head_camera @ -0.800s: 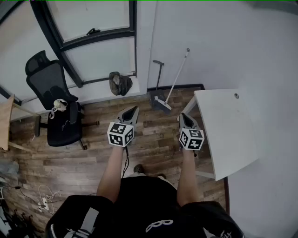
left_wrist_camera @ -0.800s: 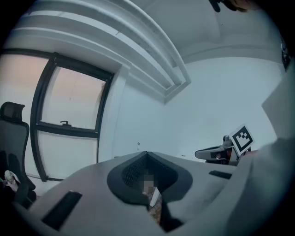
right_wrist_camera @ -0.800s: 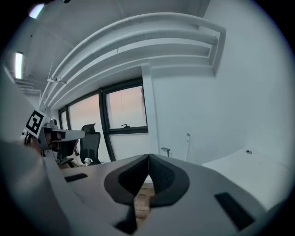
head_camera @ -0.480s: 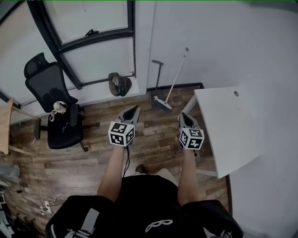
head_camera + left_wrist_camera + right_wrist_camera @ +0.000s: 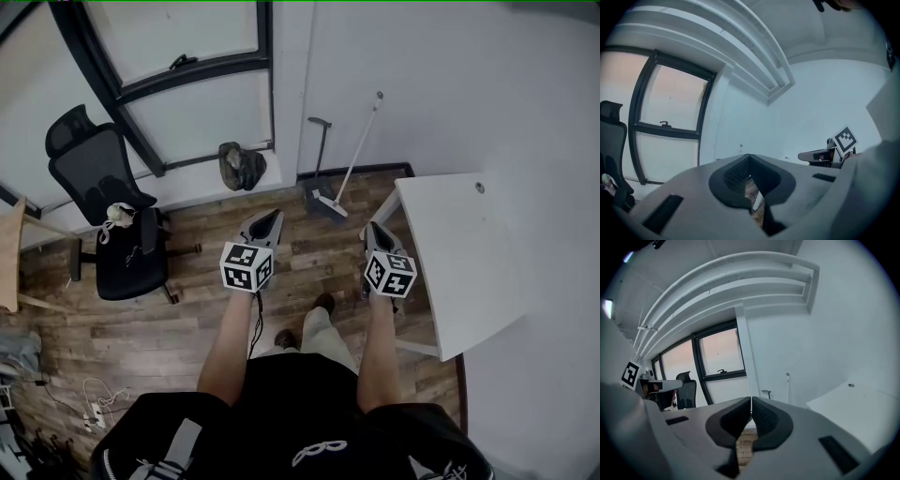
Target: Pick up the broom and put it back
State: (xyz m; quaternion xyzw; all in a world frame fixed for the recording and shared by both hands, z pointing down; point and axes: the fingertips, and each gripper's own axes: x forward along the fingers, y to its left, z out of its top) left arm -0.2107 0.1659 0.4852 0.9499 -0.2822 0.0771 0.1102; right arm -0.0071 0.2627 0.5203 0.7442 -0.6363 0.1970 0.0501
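Observation:
The broom (image 5: 357, 154) has a white handle and leans against the white wall, its head on the wood floor by the skirting. A dustpan (image 5: 319, 161) with a black upright handle stands just left of it. Both grippers are held out in front of the person, well short of the broom. My left gripper (image 5: 270, 217) is shut and holds nothing. My right gripper (image 5: 372, 228) is shut and empty too, next to the table corner. In the right gripper view the broom handle (image 5: 788, 386) and the dustpan handle (image 5: 766, 393) show far beyond the closed jaws.
A white table (image 5: 459, 258) stands at the right against the wall. A black office chair (image 5: 108, 216) is at the left, under the dark-framed window (image 5: 187, 70). A dark bundle (image 5: 240, 166) lies on the low sill. Cables (image 5: 94, 398) lie on the floor at bottom left.
The person has stepped forward: a shoe now shows on the floor between the arms. Both grippers stay shut and almost where they were.

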